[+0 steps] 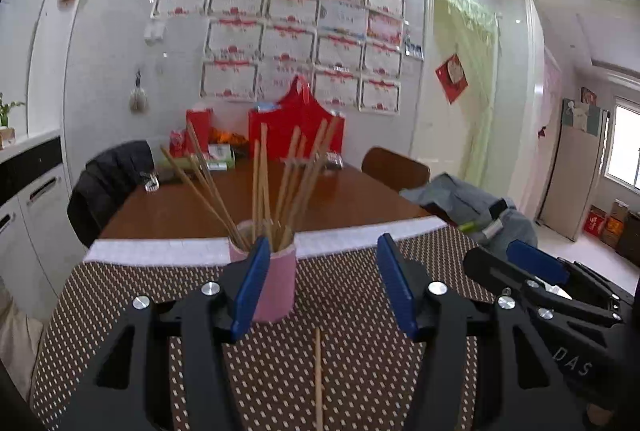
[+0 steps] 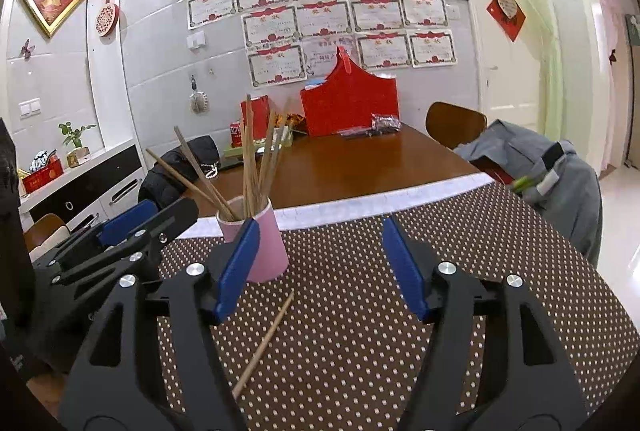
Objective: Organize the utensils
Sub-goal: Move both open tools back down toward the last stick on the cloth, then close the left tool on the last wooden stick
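1. A pink cylindrical cup (image 1: 276, 279) stands upright on a brown mat with white dots (image 1: 360, 371), close to the mat's far edge, where a white border strip (image 1: 160, 251) runs across the wooden table (image 1: 340, 199).
2. A bundle of slim wooden chopsticks (image 1: 260, 187) rises from the cup and fans outward, some leaning left, others near vertical.
3. One loose wooden chopstick (image 2: 264, 343) lies flat on the mat on the near side of the cup, apart from it, with its far tip pointing toward the cup's base.
4. The left gripper (image 1: 324, 283), black with blue pads, has its jaws spread apart and nothing between them; in its own view the loose chopstick lies on the mat below the gap, and its left pad overlaps the cup.
5. The right gripper (image 2: 320, 267) likewise stands with jaws parted and empty, above the mat just beside the cup.
6. Each gripper shows at the edge of the other's view, side by side over the mat's near part.
7. A red paper bag (image 2: 350, 103) stands at the table's far edge.
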{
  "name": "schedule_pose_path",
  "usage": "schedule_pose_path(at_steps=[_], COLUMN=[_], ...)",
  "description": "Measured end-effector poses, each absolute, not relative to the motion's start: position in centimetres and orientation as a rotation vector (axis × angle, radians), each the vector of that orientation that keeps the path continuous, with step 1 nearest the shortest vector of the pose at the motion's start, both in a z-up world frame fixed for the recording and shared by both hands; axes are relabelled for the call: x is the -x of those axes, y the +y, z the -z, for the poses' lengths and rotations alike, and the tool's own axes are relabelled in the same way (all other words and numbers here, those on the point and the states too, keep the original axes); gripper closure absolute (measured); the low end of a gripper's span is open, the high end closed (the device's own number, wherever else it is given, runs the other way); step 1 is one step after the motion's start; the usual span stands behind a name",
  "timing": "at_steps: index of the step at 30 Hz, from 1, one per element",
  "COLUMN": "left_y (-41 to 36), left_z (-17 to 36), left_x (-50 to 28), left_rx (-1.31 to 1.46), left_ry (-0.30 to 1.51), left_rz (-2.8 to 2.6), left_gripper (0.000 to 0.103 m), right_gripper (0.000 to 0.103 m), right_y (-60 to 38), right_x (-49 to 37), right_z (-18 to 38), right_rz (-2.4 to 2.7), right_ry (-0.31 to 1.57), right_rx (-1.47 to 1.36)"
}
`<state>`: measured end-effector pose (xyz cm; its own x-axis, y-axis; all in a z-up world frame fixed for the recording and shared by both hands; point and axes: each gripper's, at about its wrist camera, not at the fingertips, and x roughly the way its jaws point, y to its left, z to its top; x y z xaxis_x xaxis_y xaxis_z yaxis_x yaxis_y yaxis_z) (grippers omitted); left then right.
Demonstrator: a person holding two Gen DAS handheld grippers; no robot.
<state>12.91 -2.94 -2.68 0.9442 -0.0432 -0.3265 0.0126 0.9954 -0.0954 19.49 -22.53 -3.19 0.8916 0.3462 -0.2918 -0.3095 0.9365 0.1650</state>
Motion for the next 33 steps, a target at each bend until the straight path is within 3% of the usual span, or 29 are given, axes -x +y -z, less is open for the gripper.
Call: schedule_pose_path(at_steps=[8, 21, 33], left_y=[-3.4, -3.1, -3.1], left_z=[5.4, 13.0, 16.4], left_x=[-13.2, -16.3, -20.3], left_rx=[0.064, 0.029, 0.004], left_ry=[0.518, 0.975, 1.152], left_rz=[0.036, 0.05, 0.043], left_gripper=[0.048, 0.048, 0.048], right_gripper=[0.038, 0.036, 0.036], right_y=[-23.5, -23.5, -23.3], right_x=[-19.0, -20.7, -22.4], right_z=[5.8, 11.2, 13.3], right_rz=[-0.34, -0.366, -0.39], right_ry=[0.406, 0.648, 0.75], right_rx=[-0.111, -0.102, -0.104])
